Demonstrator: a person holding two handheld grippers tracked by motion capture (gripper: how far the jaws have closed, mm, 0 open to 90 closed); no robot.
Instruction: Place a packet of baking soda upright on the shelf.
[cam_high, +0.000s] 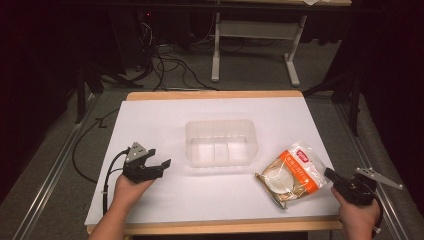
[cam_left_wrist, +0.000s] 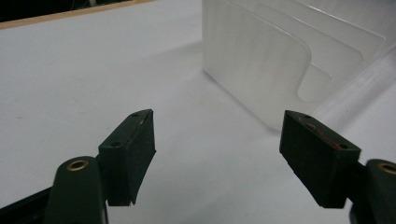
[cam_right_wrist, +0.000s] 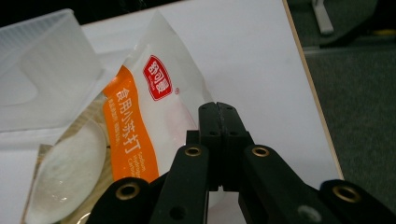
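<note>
A sealed snack bag (cam_high: 292, 175), orange and white with a red logo, lies on the white table to the right of a clear plastic container (cam_high: 221, 143). My right gripper (cam_high: 330, 174) is at the bag's right edge. In the right gripper view its jaws are pressed together at the rim of the bag (cam_right_wrist: 140, 121), so my right gripper (cam_right_wrist: 219, 109) is shut on that edge. My left gripper (cam_high: 160, 159) is held above the table left of the container, open with nothing between its pads (cam_left_wrist: 135, 144). The container's corner (cam_left_wrist: 261, 65) stands just ahead of it.
The white table top (cam_high: 150, 125) has a wooden rim at its far and near sides. The right table edge (cam_right_wrist: 308, 84) runs close by the bag, with grey floor beyond it. Cables and a white frame stand on the floor behind the table.
</note>
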